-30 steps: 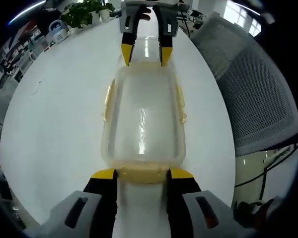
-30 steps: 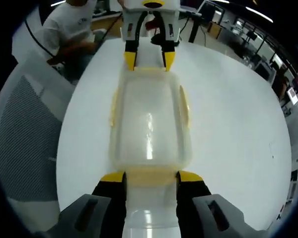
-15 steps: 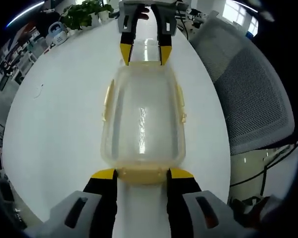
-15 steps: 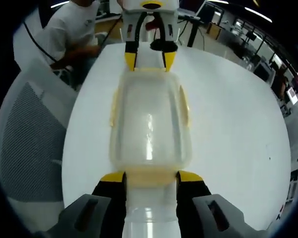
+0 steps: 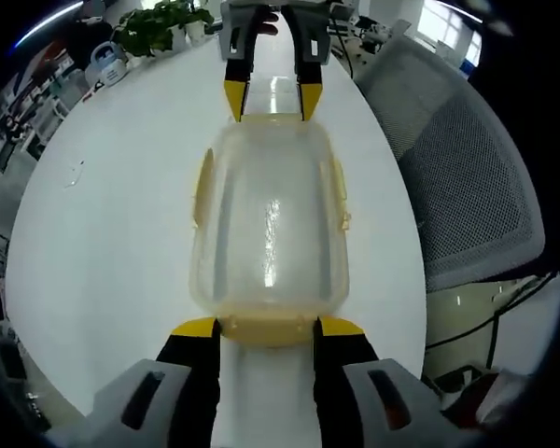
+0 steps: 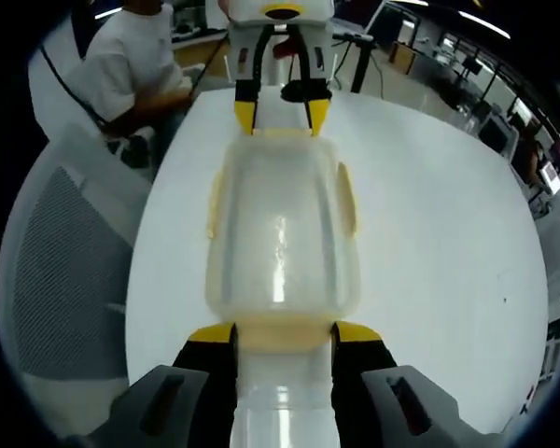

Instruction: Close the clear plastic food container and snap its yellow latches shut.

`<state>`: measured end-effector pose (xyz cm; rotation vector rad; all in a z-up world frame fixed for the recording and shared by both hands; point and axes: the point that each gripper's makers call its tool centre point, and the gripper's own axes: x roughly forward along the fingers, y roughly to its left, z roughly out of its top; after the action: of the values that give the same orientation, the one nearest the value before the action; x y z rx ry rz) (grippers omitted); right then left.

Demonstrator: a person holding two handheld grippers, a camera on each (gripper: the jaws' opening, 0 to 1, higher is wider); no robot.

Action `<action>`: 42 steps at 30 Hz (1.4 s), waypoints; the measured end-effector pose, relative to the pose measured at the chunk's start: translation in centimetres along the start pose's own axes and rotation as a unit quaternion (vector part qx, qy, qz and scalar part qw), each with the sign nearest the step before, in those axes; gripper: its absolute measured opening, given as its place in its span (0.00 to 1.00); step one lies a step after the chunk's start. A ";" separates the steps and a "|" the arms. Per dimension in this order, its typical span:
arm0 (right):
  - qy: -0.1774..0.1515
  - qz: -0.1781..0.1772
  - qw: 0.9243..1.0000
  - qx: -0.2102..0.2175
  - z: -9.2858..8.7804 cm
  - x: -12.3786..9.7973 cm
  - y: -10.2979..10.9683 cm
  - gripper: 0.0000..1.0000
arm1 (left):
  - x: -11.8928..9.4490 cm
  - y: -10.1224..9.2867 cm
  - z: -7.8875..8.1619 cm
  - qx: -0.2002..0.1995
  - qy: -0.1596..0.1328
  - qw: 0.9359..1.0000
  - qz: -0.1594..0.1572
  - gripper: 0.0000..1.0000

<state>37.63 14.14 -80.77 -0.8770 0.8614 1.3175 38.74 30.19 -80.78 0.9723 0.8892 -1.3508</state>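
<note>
— Where's the clear container (image 5: 269,229) sitting?

— On the white desk (image 5: 112,215), lid on, lengthways between the two claws. The left claw (image 5: 259,327) has its yellow tips spread on either side of the yellow end latch (image 5: 267,329) at the near end.

— And the other one?

— The right claw (image 6: 283,333) does the same at the opposite end latch (image 6: 283,334), jaws parted about the latch's width, touching or nearly so; I can't tell if either is squeezing. The side latches (image 6: 347,198) lie along the long edges.

— Anything around?

— A grey mesh chair (image 5: 467,177) just beside the desk, a potted plant (image 5: 154,23) at the far edge, and a person in a white shirt (image 6: 126,65) seated past it.
</note>
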 end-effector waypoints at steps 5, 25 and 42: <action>0.000 -0.002 1.000 -0.002 0.2 -0.7 0.0 0.38 | -0.5 0.1 0.3 0.003 0.002 1.000 0.001 0.38; 0.000 -0.003 1.000 -0.004 1.2 -3.6 -1.0 0.38 | -3.3 1.1 1.8 0.005 0.003 1.000 0.010 0.38; 0.009 0.000 1.000 -0.009 -0.2 -3.8 -0.7 0.38 | -2.5 0.7 2.9 0.002 0.000 1.000 0.010 0.38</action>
<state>38.10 12.31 -77.35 -0.9053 0.8645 1.3202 39.21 28.39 -77.40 0.9832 0.8744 -1.3358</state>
